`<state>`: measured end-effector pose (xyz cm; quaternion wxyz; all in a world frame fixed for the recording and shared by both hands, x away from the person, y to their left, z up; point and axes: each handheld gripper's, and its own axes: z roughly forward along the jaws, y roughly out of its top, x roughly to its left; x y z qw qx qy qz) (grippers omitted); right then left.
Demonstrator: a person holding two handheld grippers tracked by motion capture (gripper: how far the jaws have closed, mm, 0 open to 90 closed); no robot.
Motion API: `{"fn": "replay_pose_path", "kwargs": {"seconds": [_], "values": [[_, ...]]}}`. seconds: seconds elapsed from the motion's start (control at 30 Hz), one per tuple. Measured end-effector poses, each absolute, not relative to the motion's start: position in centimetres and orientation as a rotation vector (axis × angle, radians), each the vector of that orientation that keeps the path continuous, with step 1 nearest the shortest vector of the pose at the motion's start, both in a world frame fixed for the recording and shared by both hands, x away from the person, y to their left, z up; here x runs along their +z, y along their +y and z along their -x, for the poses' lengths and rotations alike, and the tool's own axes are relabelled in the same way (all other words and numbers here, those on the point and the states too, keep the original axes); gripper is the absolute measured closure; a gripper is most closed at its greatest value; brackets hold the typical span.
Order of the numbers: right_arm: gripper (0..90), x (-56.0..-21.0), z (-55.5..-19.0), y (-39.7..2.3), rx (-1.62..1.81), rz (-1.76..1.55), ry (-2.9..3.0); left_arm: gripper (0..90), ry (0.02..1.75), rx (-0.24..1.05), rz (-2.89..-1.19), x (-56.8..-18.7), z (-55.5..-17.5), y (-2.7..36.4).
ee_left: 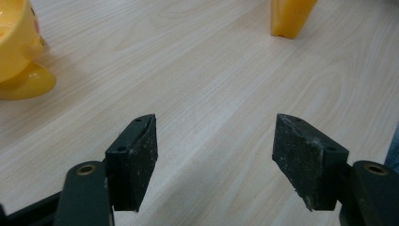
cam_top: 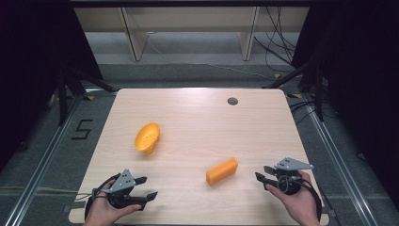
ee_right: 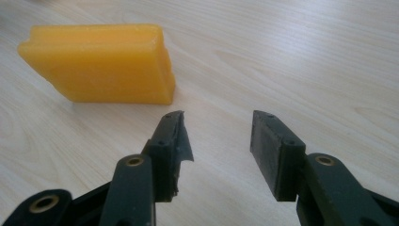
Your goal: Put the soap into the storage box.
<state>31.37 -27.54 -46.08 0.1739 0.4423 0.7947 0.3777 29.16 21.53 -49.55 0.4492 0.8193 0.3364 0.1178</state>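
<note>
I am at a pale wooden table point(cam_top: 197, 113), holding a two-jaw gripper in each hand, both low at the near edge. My left gripper point(cam_top: 147, 187) sits at the near left corner, its jaws pointing toward the middle of the table. In the left gripper view its two black pads point(ee_left: 136, 160) stand wide apart with bare wood between them — nothing is held.

My right gripper point(cam_top: 262, 173) sits at the near right, jaws pointing left toward an orange block point(cam_top: 221, 171). In the right gripper view its jaws are apart, less widely than the left ones, and they grip nothing. The left-hand pad point(ee_right: 175, 150) there looks ragged along its edge.

The orange block lies flat on the table between my two grippers, nearer the right one, set at a slant. In the right gripper view the orange block point(ee_right: 101, 63) lies just ahead of the jaw tips and to their left, not touching them; it shows a stepped ridge along its top edge.

A yellow bowl point(cam_top: 147, 137) rests tipped on its side at the left middle of the table, well beyond my left gripper. In the left gripper view the yellow bowl point(ee_left: 19, 52) sits at the upper left, apart from the jaws.

A small round grey grommet point(cam_top: 232, 100) is set into the table's far side.
</note>
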Motion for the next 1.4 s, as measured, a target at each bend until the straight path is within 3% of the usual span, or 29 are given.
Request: {"fn": "replay_pose_path", "kwargs": {"seconds": [0.33, 0.7, 1.4], "values": [[60.7, -45.9, -31.3, -27.7, 1.035, -1.236, 2.252, 30.9, 0.765, 0.324, -2.052, -48.8, -29.9, 20.8], [59.0, -45.9, -31.2, -27.5, 1.054, -1.278, 2.232, 29.0, 0.649, 0.319, -2.095, -47.4, -31.6, 17.1], [57.7, -46.3, -29.7, -28.5, 1.048, -1.314, 2.194, 28.2, 0.621, 0.279, -2.116, -47.3, -33.4, 13.9]]}}
